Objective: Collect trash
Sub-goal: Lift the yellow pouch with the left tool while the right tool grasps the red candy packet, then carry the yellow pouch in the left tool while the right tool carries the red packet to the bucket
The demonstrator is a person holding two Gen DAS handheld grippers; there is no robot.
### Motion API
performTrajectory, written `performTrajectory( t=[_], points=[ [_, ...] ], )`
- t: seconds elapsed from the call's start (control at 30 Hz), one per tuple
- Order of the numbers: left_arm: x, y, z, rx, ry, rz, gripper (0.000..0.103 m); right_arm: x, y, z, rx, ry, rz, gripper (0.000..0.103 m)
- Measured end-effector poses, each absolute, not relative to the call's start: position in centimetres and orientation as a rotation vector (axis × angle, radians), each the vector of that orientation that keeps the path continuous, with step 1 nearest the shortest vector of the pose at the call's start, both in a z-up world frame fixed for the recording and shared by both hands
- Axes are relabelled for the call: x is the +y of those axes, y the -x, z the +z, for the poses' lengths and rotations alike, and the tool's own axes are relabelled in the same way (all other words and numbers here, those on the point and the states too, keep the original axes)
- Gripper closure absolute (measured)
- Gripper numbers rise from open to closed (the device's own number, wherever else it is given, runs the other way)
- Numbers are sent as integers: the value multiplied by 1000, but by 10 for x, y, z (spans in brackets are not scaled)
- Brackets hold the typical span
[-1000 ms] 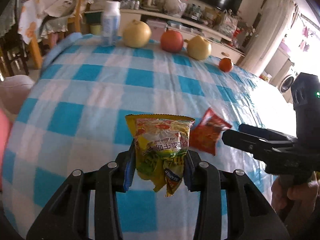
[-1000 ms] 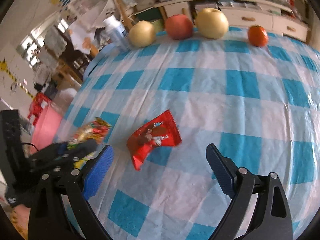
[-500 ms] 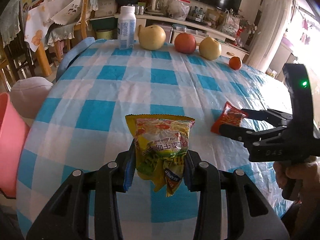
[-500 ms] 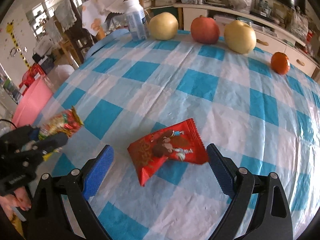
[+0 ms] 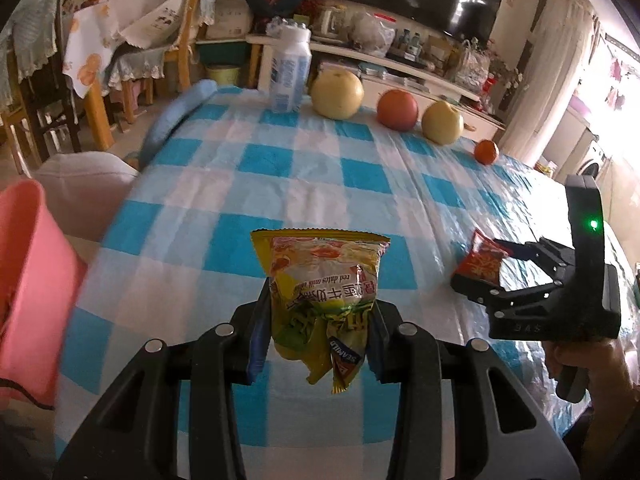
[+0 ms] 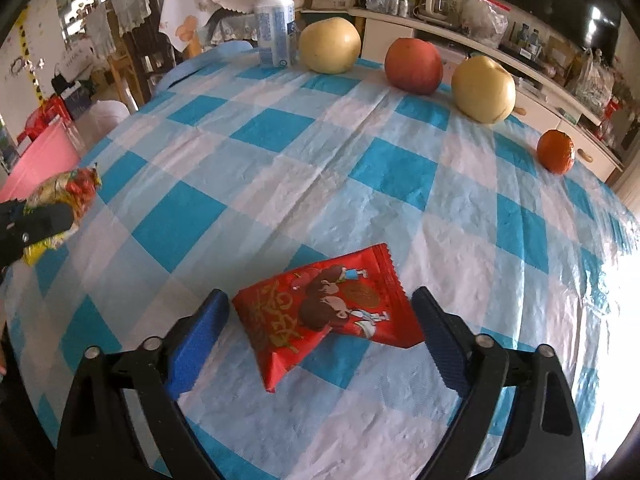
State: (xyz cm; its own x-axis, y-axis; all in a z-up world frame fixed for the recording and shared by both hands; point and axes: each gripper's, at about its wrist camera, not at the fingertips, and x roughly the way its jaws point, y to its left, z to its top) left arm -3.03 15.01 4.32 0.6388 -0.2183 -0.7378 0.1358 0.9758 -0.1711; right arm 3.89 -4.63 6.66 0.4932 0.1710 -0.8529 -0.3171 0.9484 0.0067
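Since a second ago, right gripper (image 6: 320, 332) straddles the red wrapper (image 6: 326, 314), jaws closing, not yet gripping. Left gripper (image 5: 316, 340) clamps the yellow packet (image 5: 322, 280). Pads could skid the wrapper toward 6 o'clock.

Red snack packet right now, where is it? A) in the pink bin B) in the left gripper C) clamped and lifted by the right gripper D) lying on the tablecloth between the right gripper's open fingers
D: the red snack packet lies flat on the checked tablecloth between the right gripper fingers, which have just been closing; a gap shows at the left pad, while the right pad's contact is unclear.
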Motion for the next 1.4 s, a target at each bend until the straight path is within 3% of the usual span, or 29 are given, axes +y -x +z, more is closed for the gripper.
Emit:
performTrajectory(
  t=[0.6,1.4],
  points=[
    [202,45,72,749,85,-63,62,-20,-24,73,945,211,224,42],
    [260,63,96,658,113,46,62,52,10,104,860,186,345,46]
  ],
)
